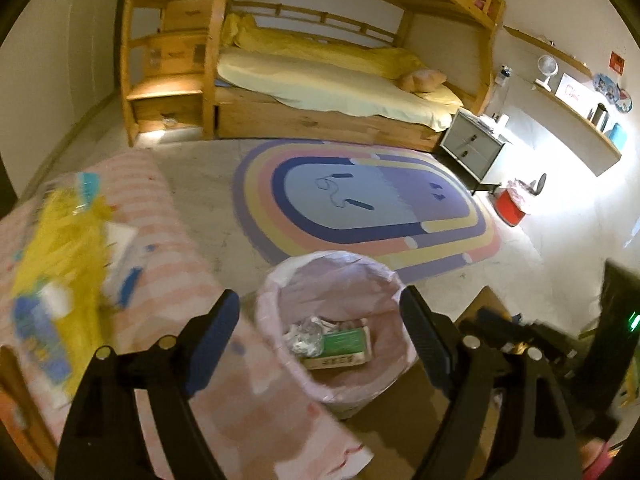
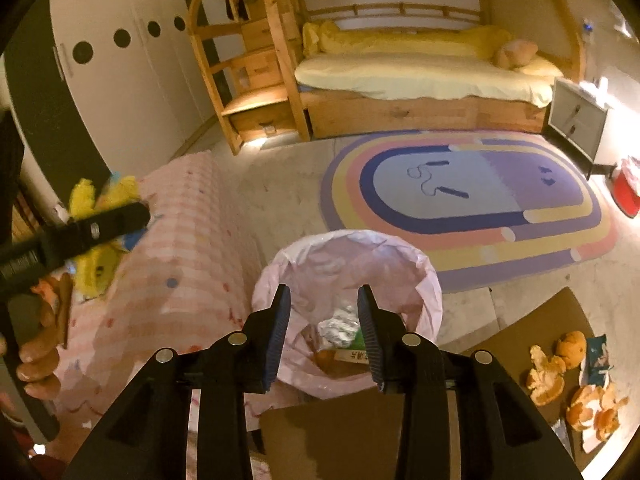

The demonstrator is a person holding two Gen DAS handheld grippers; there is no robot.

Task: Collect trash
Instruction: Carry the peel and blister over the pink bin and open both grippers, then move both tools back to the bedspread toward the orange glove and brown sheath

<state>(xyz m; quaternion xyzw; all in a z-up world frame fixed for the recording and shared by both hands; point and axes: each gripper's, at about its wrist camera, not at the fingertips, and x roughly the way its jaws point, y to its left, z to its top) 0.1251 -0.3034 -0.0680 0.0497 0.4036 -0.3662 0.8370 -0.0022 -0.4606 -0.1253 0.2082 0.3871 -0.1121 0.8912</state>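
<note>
Above the pink-lined trash bin (image 2: 347, 308) both of your grippers point down into the room. Your right gripper (image 2: 323, 334) hangs directly over the bin's mouth with its jaws partly apart and nothing between the blue pads. Your left gripper (image 1: 320, 340) stands with its jaws spread wide, one finger over the pink checked cloth (image 1: 160, 240) and the other past the bin's right rim, and it too carries nothing.

Inside the bin lie a crumpled foil wad (image 2: 340, 326) and a green and white carton (image 1: 342, 346), resting on the liner's bottom. More trash waits on the brown tabletop (image 2: 532, 320) at your right: orange peels (image 2: 546, 372) scattered in several pieces, and beside them a torn blue-green wrapper (image 2: 598, 356).

In the right wrist view your left gripper shows as a black bar at the far left edge, held by a hand (image 2: 38, 360), in front of a yellow plush toy (image 2: 100, 264) on the cloth-covered surface.

Beyond the bin a rainbow rug (image 1: 360, 200) covers the floor, with a wooden bunk bed (image 1: 320, 80) behind it. A red bin (image 1: 510, 206) stands near the grey nightstand (image 1: 472, 146).
</note>
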